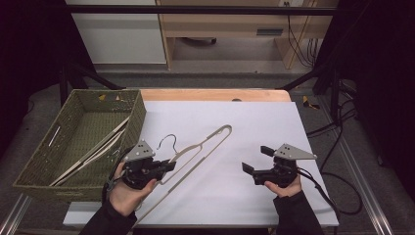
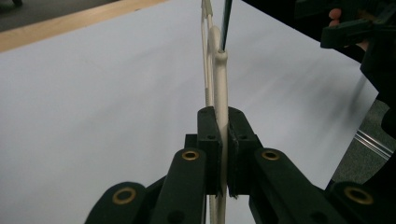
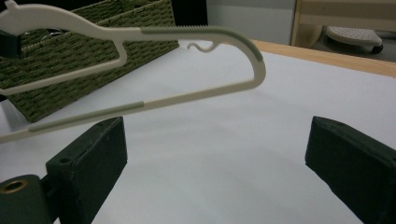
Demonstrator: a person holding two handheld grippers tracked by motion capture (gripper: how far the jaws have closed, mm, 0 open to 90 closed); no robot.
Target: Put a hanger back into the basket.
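Note:
A beige plastic clothes hanger [image 1: 203,147] with a dark metal hook is held above the white sheet, slanting from near the front left edge up toward the table's middle. My left gripper [image 1: 169,165] is shut on it near the hook. In the left gripper view both jaws clamp the hanger's neck [image 2: 223,93] edge-on. My right gripper [image 1: 255,159] is at the front right, open, with nothing between its fingers. In the right gripper view the hanger [image 3: 205,32] hangs ahead of the wide-apart jaws.
A green woven basket [image 1: 34,166] sits at the table's left and holds more beige hangers [image 1: 95,147]. A white sheet [image 1: 244,117] covers the wooden table. Cables trail off the right side; a cabinet stands beyond the far edge.

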